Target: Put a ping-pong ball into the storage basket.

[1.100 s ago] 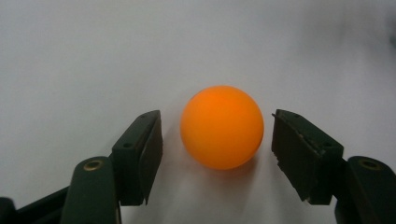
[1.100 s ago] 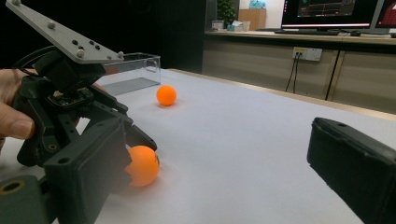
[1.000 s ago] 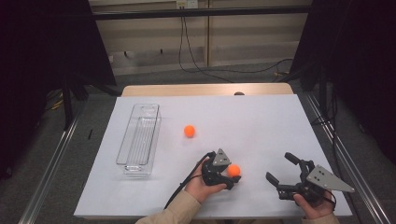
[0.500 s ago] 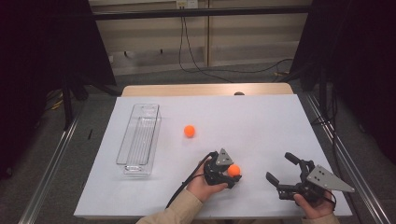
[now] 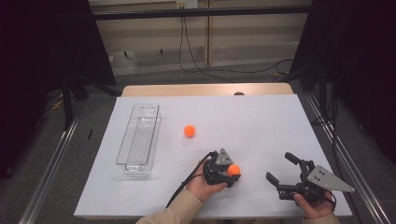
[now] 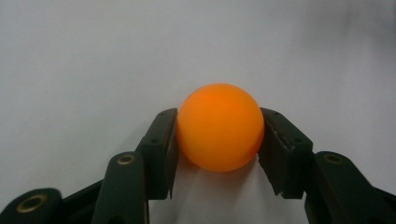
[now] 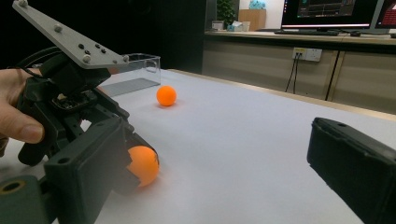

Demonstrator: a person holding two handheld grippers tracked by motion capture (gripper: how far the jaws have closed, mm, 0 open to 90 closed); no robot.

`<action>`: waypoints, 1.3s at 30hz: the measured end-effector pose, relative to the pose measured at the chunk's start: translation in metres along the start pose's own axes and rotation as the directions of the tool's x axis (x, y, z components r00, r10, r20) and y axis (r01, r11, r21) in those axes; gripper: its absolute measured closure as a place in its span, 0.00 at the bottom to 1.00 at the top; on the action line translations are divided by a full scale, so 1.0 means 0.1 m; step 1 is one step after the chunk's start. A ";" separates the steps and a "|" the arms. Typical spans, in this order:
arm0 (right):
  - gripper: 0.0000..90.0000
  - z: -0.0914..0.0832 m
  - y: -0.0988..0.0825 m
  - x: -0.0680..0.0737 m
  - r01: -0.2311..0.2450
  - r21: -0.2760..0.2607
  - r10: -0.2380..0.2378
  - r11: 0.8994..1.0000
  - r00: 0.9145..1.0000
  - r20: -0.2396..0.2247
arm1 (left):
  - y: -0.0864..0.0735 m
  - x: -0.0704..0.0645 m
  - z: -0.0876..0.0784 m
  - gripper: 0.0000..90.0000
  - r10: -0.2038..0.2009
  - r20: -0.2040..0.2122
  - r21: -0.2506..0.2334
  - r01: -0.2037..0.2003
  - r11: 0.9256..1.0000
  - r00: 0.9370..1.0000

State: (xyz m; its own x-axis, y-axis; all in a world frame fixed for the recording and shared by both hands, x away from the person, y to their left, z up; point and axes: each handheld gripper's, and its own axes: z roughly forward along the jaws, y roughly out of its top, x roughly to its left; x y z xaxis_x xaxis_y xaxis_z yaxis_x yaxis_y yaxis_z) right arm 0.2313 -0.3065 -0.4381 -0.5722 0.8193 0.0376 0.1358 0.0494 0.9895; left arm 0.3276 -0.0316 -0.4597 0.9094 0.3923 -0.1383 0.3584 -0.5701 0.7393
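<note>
While the clear bin (image 5: 138, 140) at ten o'clock sits with nothing visible inside, left gripper (image 5: 229, 171) has just clamped an orange ball (image 6: 219, 127); right gripper (image 5: 281, 169) gapes wide, holding nothing.

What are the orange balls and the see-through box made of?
The orange ball in the left gripper looks like smooth, matte plastic, perhaps a ping-pong ball: its skin is even with a soft glow. The other orange ball looks the same. The clear bin seems to be hard, glossy plastic, since the table shows through its walls.
</note>
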 end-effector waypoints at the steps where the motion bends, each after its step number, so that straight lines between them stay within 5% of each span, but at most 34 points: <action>1: 0.05 0.00 0.00 0.00 0.000 0.000 0.000 1.000 1.000 0.000 | 0.00 0.00 0.00 0.56 -0.002 0.000 -0.001 0.002 1.000 1.000; 39: 0.05 0.00 0.00 0.01 -0.002 -0.003 0.002 1.000 1.000 -0.006 | 0.04 0.08 -0.19 0.56 -0.050 0.039 -0.010 0.051 0.999 0.998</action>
State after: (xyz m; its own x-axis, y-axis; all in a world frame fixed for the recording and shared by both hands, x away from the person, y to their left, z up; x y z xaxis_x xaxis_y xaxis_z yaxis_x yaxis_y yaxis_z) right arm 0.2311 -0.3061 -0.4377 -0.5765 0.8161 0.0402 0.1347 0.0463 0.9898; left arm 0.3327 -0.0174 -0.4453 0.8978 0.3917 -0.2010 0.4018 -0.5423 0.7379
